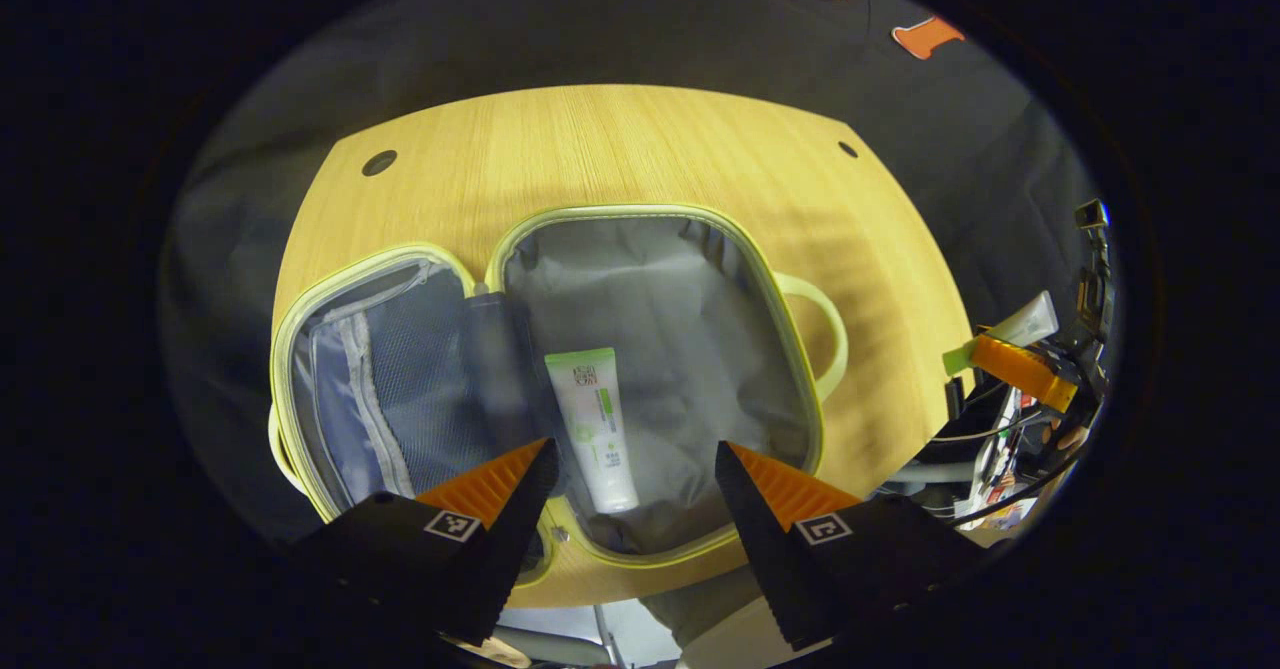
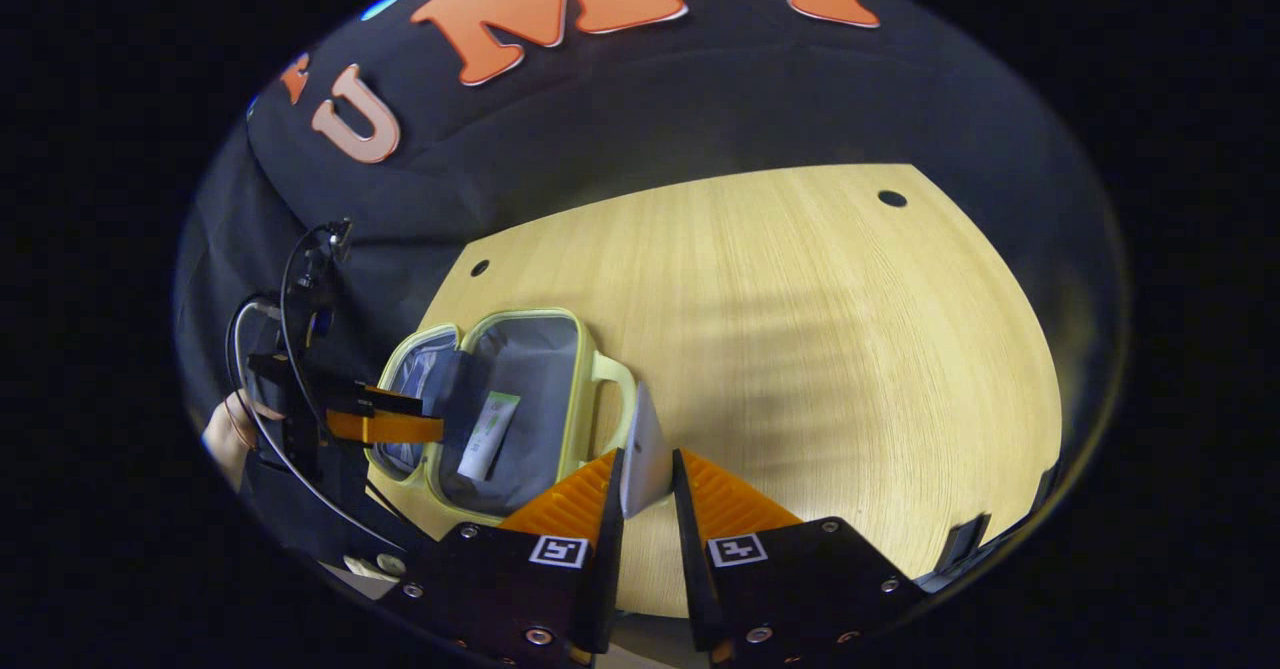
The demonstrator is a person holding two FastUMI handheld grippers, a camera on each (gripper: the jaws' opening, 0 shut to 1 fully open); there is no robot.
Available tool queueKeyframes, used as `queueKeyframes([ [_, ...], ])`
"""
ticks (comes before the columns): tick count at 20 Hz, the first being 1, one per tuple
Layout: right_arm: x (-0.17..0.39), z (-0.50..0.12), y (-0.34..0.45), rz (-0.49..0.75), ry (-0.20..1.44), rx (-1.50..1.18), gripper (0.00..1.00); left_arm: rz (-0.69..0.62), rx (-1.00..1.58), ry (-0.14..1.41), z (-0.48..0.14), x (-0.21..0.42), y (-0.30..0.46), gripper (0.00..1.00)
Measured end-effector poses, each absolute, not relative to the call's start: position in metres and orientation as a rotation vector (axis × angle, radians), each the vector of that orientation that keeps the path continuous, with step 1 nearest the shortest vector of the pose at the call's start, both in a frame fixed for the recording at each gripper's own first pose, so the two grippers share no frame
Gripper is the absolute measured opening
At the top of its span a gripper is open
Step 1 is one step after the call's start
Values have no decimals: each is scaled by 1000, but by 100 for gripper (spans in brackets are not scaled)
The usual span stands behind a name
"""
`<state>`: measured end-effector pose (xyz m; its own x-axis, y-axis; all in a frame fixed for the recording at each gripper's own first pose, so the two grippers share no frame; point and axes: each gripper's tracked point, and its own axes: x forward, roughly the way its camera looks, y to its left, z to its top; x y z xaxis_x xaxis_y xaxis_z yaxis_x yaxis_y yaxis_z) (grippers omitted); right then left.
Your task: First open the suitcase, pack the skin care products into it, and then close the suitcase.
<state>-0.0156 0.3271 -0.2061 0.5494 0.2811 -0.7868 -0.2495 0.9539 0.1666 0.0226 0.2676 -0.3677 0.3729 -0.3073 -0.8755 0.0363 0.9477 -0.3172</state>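
The suitcase [image 1: 640, 221], a small pale-green case with grey lining, lies wide open on the wooden table [image 1: 600, 149]. A white tube with green print [image 1: 596, 429] rests in its right half. My left gripper [image 1: 633, 469] hovers open just above the case's near edge, nothing between its fingers. In the right gripper view, my right gripper [image 2: 646, 474] is shut on a second white tube [image 2: 645, 444], held upright above the table to the right of the suitcase [image 2: 505, 409]. From the left gripper view that tube [image 1: 1010, 334] and the right gripper's orange finger [image 1: 1020, 369] show at far right.
The case's left half holds a mesh zip pocket [image 1: 370, 389]. A loop handle [image 1: 825, 334] sticks out on the case's right side. Bare table [image 2: 820, 349] spreads wide to the right of the case. A hand [image 2: 228, 429] holds the left gripper.
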Motion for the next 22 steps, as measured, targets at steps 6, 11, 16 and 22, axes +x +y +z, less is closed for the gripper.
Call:
queueKeyframes([
  [6, -13, -165, 419, 553, 927, -89, 30, -122, -330, 849, -325, 7, 317, 98],
  [11, -36, -175, 502, 752, 1065, -75, 30, 7, -373, 707, -292, -29, 390, 98],
  [16, -43, -241, 508, 712, 1301, -140, 30, 172, -396, 585, -269, -62, 449, 98],
  [22, -34, -298, 510, 622, 1400, -177, 30, 237, -426, 579, -279, -94, 473, 97],
])
